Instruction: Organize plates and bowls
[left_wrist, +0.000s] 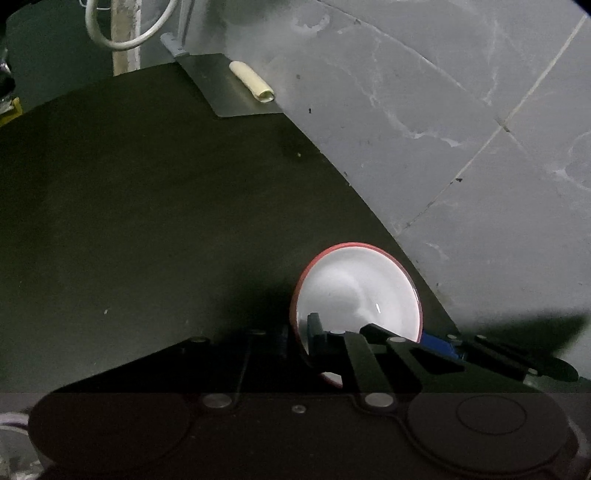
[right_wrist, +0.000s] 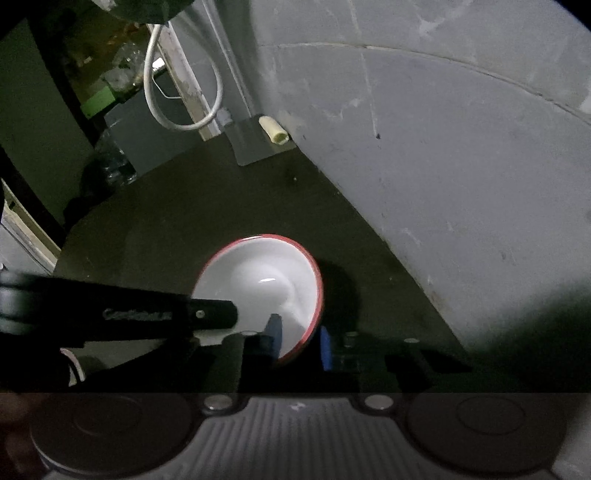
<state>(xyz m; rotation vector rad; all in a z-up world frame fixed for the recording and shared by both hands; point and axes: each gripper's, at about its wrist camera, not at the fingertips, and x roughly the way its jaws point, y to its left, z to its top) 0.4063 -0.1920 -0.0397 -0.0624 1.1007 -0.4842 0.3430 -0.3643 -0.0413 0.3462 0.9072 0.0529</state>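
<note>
A white bowl with a red rim (left_wrist: 356, 291) (right_wrist: 258, 284) sits on a dark counter (left_wrist: 147, 203) close to a grey tiled wall. My left gripper (left_wrist: 298, 332) is shut on the bowl's left rim, one finger inside and one outside. My right gripper (right_wrist: 300, 338) is shut on the bowl's right rim, a blue pad on each side of it. In the left wrist view the right gripper (left_wrist: 415, 338) reaches in from the right. In the right wrist view one black finger (right_wrist: 214, 314) of the left gripper lies over the bowl's left edge.
A flat metal blade (left_wrist: 229, 92) (right_wrist: 255, 144) lies at the counter's far end with a cream rolled piece (left_wrist: 251, 83) (right_wrist: 273, 129) on it. A white cable loop (right_wrist: 177, 96) hangs behind. Clutter and a green box (right_wrist: 96, 103) stand far left. The wall (left_wrist: 443, 110) bounds the right.
</note>
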